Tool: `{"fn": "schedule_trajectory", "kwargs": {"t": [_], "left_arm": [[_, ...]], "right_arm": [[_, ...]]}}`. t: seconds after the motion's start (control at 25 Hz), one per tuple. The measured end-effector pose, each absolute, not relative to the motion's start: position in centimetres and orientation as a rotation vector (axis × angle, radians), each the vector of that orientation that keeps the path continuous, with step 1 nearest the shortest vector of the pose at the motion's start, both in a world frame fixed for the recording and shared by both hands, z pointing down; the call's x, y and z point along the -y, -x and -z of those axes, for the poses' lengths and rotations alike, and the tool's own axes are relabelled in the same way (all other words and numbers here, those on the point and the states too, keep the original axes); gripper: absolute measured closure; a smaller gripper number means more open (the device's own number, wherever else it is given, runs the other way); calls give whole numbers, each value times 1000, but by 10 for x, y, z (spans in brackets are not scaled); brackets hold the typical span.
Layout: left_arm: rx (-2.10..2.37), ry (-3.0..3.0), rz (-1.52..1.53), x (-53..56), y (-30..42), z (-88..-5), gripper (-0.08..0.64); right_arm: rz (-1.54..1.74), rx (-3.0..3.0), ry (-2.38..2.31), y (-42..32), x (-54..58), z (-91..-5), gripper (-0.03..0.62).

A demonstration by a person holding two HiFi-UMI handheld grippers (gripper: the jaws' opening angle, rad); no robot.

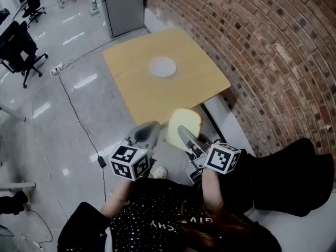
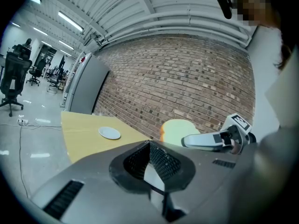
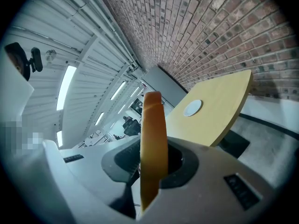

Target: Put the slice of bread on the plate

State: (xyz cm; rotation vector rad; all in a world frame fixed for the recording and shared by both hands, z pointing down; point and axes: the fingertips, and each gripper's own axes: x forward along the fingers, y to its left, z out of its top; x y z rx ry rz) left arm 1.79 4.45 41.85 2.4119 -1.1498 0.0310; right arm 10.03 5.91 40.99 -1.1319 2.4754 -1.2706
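The slice of bread [image 1: 185,125] is pale with a tan crust and stands on edge in the air, just short of the table's near edge. My right gripper [image 1: 181,132] is shut on it; in the right gripper view the bread [image 3: 153,139] fills the gap between the jaws edge-on. The small white plate [image 1: 163,67] sits near the middle of the yellow square table [image 1: 131,91], well beyond both grippers. My left gripper [image 1: 151,126] hovers beside the bread, to its left, shut with nothing in it. From the left gripper view the bread [image 2: 176,129] and the right gripper [image 2: 192,140] show to the right, the plate [image 2: 110,133] ahead.
A brick wall [image 1: 262,46] runs along the table's right side, with a pale ledge [image 1: 226,119] at its foot. A black cable [image 1: 73,109] crosses the glossy floor on the left. Office chairs [image 1: 21,49] stand far left and a grey cabinet [image 1: 123,7] behind the table.
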Motion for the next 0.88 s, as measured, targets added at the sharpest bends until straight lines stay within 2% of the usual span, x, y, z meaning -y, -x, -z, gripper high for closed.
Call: {"fn": "schedule_trajectory", "kwargs": {"t": [0.88], "left_arm": [[1198,-2385,4,-45,-11,-416,549]], "right_arm": [[1292,-2402,1199,-116,-65,-416,499]]}}
